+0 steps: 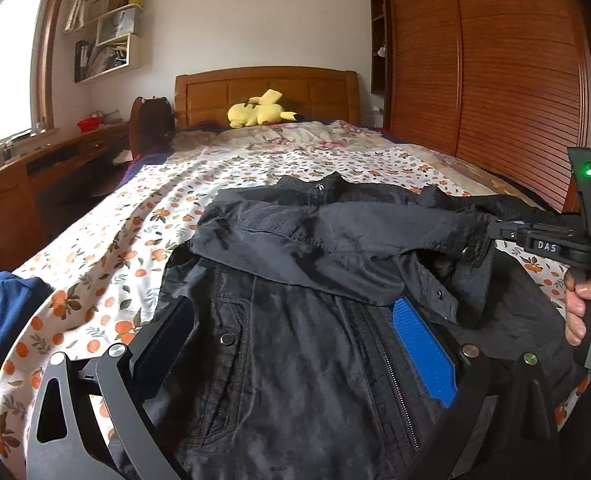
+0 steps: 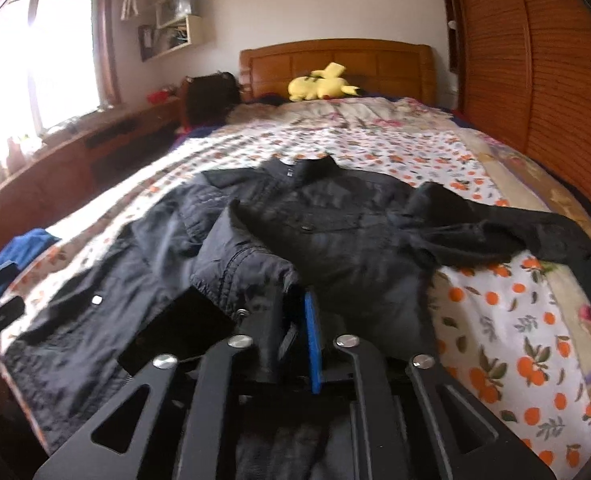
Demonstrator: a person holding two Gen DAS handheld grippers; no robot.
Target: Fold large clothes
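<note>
A blue garment [image 1: 3, 312] lies at the bed's [image 1: 95, 240] left edge. The left gripper [image 1: 295, 344] hovers wide open over the black jacket [image 1: 295, 360], spread across the floral sheet. The right gripper [image 2: 291, 320] is pinched shut on the jacket's cuffed sleeve [image 2: 239, 268].

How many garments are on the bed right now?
2. A black jacket is spread across the near end of the bed, and a blue garment is bunched at its left edge. Others may be hidden.
</note>
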